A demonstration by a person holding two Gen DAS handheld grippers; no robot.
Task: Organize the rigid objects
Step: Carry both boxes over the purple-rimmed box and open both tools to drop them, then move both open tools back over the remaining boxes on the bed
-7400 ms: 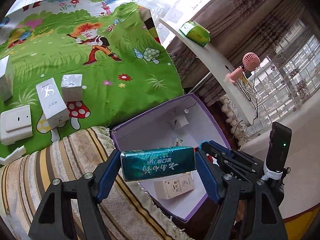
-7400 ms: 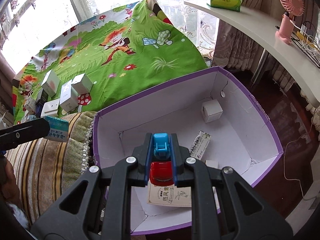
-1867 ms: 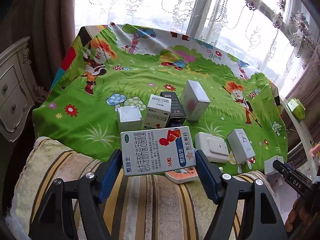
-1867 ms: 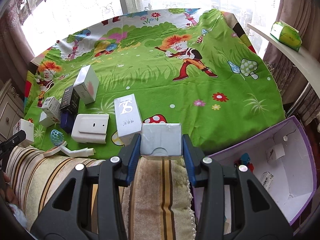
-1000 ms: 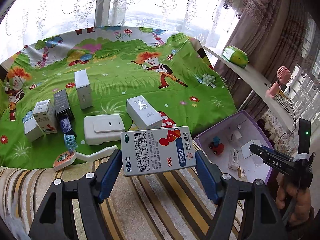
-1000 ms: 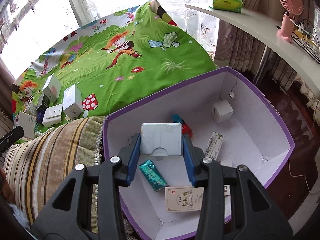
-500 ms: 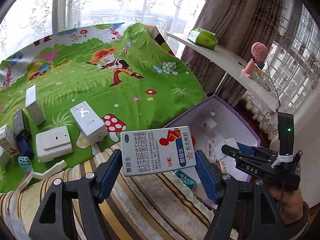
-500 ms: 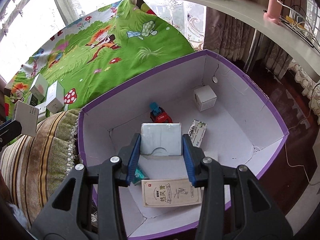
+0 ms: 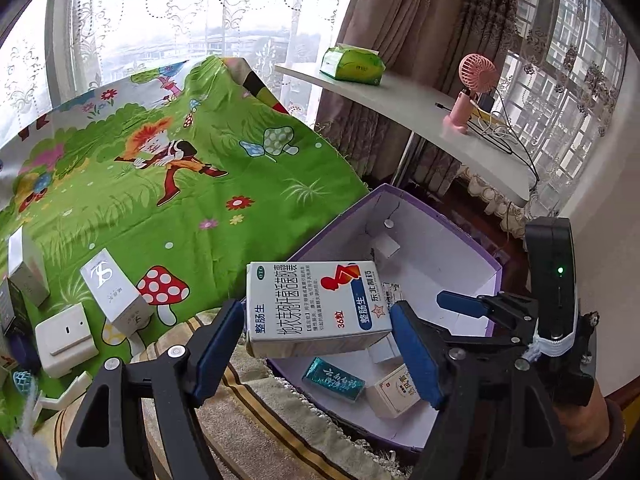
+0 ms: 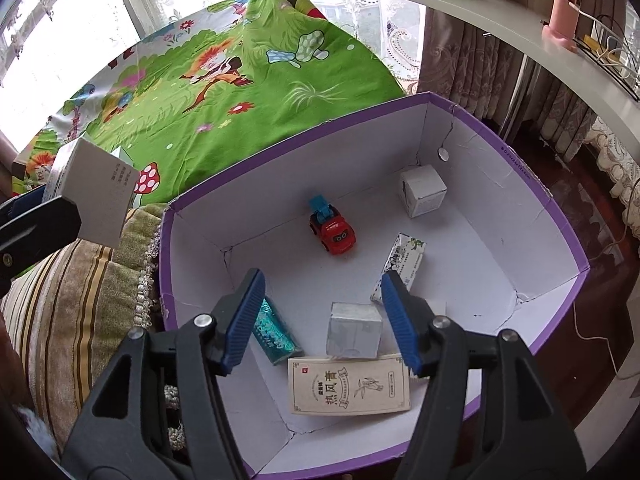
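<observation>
A: Right tool (image 10: 322,312) status?
B: Jaws just opened, nothing gripped. Silver box (image 10: 354,335) sits loose on the floor of the purple bin (image 10: 532,196), between the blue pads but clear of both.
A: Left tool (image 9: 318,344)?
B: Wide jaws; medicine carton (image 9: 316,310) between the pads, tilted, over the bin's near rim. Can't tell if the pads press it.

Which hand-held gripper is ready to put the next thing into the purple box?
Left. The left hand-held gripper carries the medicine box between its pads, though its jaws just opened slightly, close beside the purple box. The right hand-held gripper has just been opening, leaving the silver box inside; it's empty.
</observation>
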